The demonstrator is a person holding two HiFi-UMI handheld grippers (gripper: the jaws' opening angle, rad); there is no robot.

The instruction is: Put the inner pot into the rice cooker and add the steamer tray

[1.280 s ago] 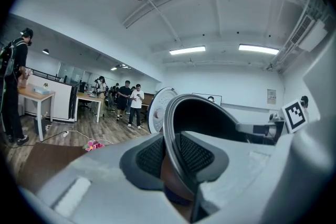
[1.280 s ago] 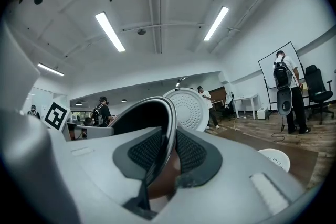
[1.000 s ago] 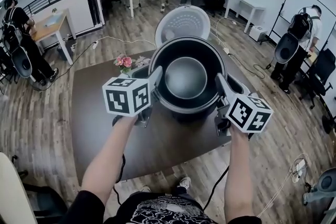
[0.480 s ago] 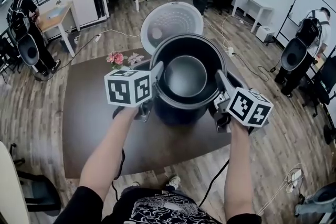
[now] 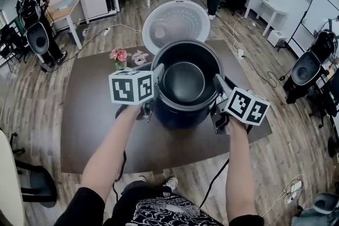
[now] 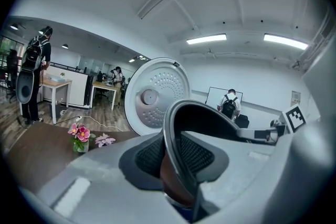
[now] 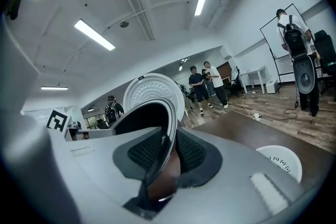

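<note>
The dark inner pot [image 5: 184, 82] hangs level between my two grippers, in front of the rice cooker's open white lid [image 5: 172, 21]. My left gripper [image 5: 157, 72] is shut on the pot's left rim [image 6: 169, 128]. My right gripper [image 5: 218, 82] is shut on the right rim [image 7: 169, 128]. A dark rounded body [image 5: 180, 114] shows under the rim; I cannot tell whether the pot rests in it. The white steamer tray [image 7: 281, 162] lies on the table to the right, seen only in the right gripper view.
The brown table [image 5: 90, 114] carries a small vase of pink flowers [image 5: 119, 58] left of the cooker. A black cable [image 5: 217, 182] hangs off the near edge. Several people stand among desks at the back and sides.
Both grippers have sunk a little with the pot held between them. Their grip on the rim is the same.
</note>
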